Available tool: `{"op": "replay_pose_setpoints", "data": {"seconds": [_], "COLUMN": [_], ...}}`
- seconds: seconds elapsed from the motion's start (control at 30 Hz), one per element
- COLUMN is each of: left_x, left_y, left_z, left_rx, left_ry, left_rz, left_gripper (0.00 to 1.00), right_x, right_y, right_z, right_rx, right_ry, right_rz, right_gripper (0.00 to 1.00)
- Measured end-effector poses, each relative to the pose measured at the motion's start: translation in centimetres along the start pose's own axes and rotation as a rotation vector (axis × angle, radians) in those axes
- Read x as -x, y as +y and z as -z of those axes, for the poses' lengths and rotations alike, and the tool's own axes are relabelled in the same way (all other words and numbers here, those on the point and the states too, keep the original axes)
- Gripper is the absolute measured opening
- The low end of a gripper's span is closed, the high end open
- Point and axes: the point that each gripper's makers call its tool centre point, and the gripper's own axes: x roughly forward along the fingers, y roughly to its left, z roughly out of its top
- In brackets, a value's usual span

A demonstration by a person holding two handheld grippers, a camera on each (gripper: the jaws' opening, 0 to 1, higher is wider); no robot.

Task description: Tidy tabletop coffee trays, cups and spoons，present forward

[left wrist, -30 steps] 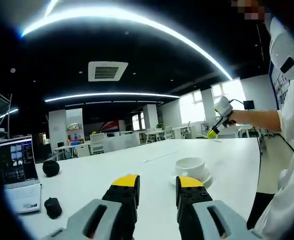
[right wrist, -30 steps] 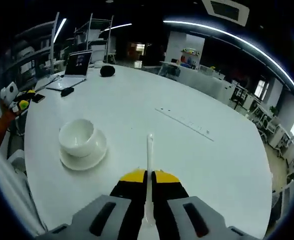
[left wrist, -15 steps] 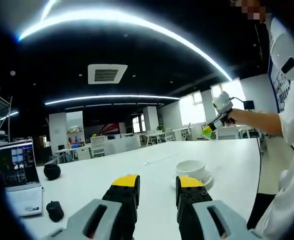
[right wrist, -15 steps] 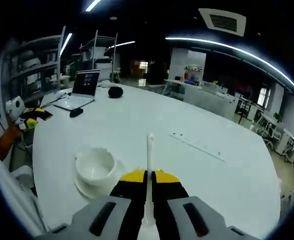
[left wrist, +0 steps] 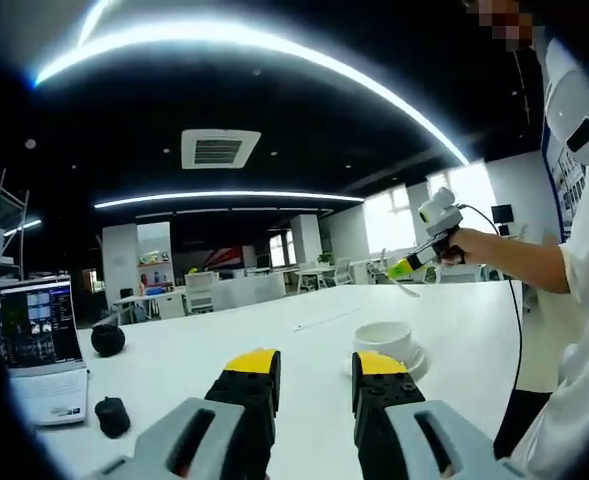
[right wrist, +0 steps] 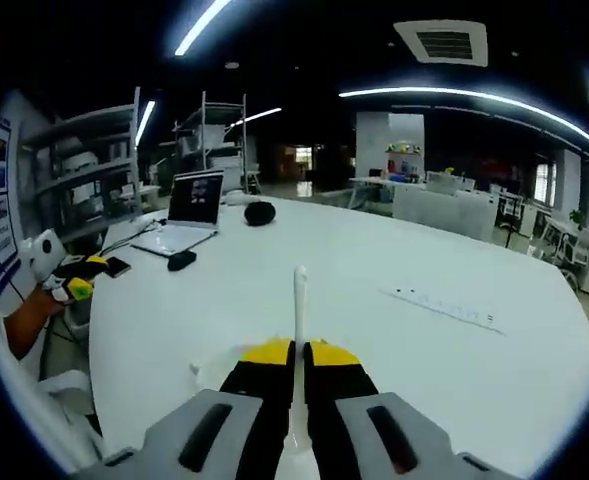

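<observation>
A white cup [left wrist: 386,338] sits upright on its white saucer [left wrist: 411,360] on the white table [left wrist: 274,350], just beyond the left gripper's jaws. A slim white spoon [right wrist: 299,300] is clamped between the right gripper's closed jaws, handle pointing straight ahead above the tabletop.

In the left gripper view we find a white ceramic cup [left wrist: 389,340] sitting on a white saucer [left wrist: 414,361] on the white tabletop [left wrist: 274,345], just ahead of and right of our left gripper [left wrist: 315,372]. Far left stands an open laptop [left wrist: 36,340], with a black computer mouse [left wrist: 111,416] before it and a black rounded object [left wrist: 106,339] to its right. Above the cup hangs the right gripper [left wrist: 402,268].

In the right gripper view a white spoon [right wrist: 299,300] lies between the right gripper's [right wrist: 300,356] jaws, and the laptop [right wrist: 187,208] stands far left.
</observation>
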Motion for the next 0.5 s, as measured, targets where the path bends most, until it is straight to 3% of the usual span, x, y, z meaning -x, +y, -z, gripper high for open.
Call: {"op": "replay_pose_setpoints", "data": {"seconds": [0.5], "left_x": [0.4], "left_y": [0.2], "left_z": [0.3], "left_rx": [0.011], "left_ry": [0.01], "left_rz": [0.003], "left_gripper": [0.3], "right_x": [-3.9], "right_y": [4.0], "right_z": [-1.1], "right_rx": [-0.06], "right_ry": [-0.081], "right_rz": [-0.032], "right_gripper": [0.05]}}
